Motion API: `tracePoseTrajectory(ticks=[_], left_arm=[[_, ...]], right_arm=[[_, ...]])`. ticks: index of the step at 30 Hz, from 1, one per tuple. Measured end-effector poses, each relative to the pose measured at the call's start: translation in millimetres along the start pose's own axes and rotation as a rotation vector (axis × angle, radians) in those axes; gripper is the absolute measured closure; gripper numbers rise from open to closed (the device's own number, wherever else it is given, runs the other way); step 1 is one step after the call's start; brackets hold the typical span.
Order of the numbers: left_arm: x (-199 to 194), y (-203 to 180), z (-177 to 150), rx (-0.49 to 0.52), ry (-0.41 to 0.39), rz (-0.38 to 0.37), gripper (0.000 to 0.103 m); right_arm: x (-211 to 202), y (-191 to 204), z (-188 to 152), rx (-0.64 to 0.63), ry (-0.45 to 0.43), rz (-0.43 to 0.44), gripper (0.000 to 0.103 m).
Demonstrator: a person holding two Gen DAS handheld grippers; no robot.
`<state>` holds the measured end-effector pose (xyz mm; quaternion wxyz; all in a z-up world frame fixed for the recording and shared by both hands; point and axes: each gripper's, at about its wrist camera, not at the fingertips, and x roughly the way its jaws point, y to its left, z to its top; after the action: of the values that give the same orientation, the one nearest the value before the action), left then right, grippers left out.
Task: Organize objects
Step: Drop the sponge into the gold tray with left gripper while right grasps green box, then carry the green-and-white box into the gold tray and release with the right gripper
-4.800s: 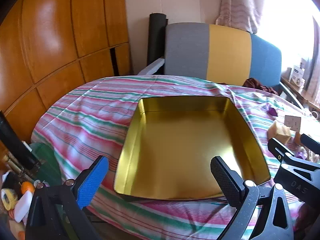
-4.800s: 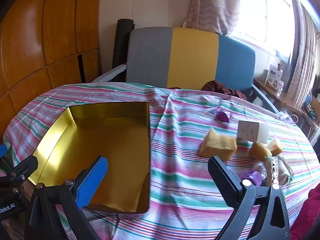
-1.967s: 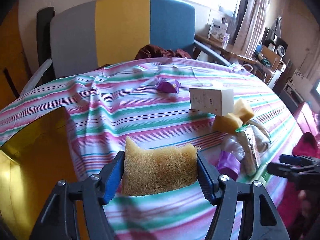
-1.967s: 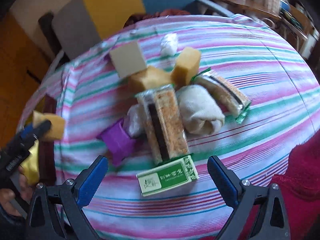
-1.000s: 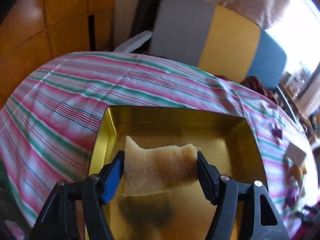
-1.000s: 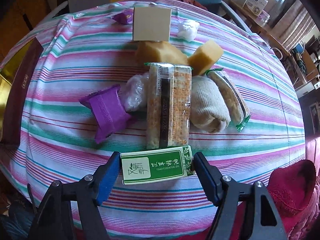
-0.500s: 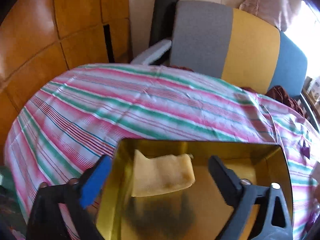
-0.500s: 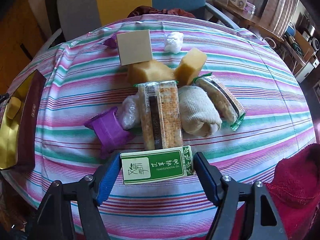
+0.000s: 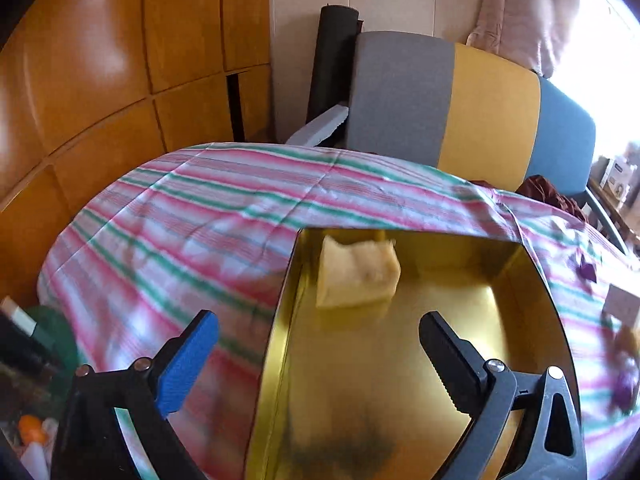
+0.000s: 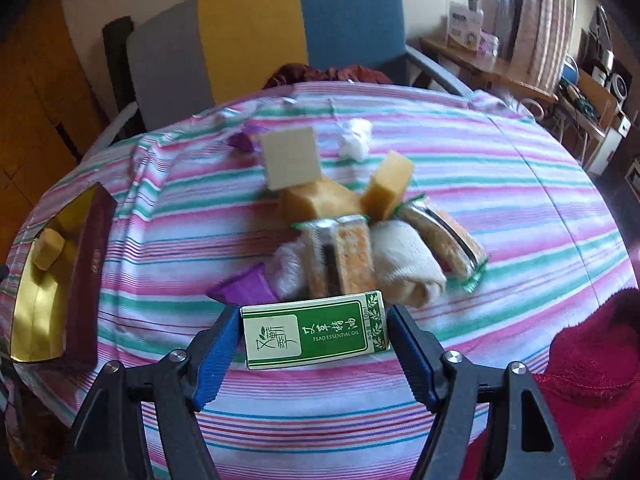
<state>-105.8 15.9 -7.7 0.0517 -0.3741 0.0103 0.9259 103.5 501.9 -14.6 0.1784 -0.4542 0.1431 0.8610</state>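
1. Gripping the green box point(image 10: 315, 330) by its two short ends, your right claw point(image 10: 314, 342) has both pads pressed flat on it, jaws at a middling spread, and the box sits crosswise between them.
2. Just beyond that box you have the heap on the striped cloth point(image 10: 500, 184): a purple packet point(image 10: 246, 286) ahead and left, a cracker pack point(image 10: 340, 258) straight ahead, a rolled sock point(image 10: 408, 262) ahead and right, and a second pack point(image 10: 444, 236) further right.
3. Past those lie two sponge blocks point(image 10: 318, 200), a beige box point(image 10: 290, 158) and a white wad point(image 10: 354, 138).
4. Far left of your right claw stands the gold tin point(image 10: 86, 280), with a sponge point(image 10: 48, 248) inside it.
5. Your left claw point(image 9: 320, 348) stands wide open and has hold of nothing; its blue pad is over the cloth, its black pad over the tin.
6. That sponge point(image 9: 356, 274) lies ahead of your left claw, clear of both pads, in the tin's point(image 9: 532, 276) far left corner against the back wall.
7. Beyond the table sits a grey, yellow and blue chair point(image 9: 472, 108); wooden panels point(image 9: 100, 80) stand far left.
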Motion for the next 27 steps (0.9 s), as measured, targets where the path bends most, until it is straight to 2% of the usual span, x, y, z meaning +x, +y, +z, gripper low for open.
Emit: tracePoseTrajectory(ticks=[3,6,14,20,27], left_arm=[[-17.3,6.1,-12.7,-0.016,-0.002,0.013,0.002],[-29.0,12.2,-21.5,-0.045,0.010,0.018,0.002],[-47.6,22.9,-35.4,-0.057,0.010,0.041,0.002],[-49.5,28.9,-41.3,-0.066,0.025,0.032,0.004],[-45.2,33.8,-48.8,-0.080,0.049,0.030,0.010]], right_arm=[[-11.7,30.9,7.3,-0.067,-0.040,0.057,0.028],[-13.2,77.8,17.3,-0.155,-0.061,0.127,0.028],[-2.6,206.3,27.7,-0.346,-0.056,0.305,0.028],[8.7,282.6,20.0,-0.469,-0.024,0.362,0.028],[37.1,332.0,7.5,-0.551,0.030,0.376,0.028]])
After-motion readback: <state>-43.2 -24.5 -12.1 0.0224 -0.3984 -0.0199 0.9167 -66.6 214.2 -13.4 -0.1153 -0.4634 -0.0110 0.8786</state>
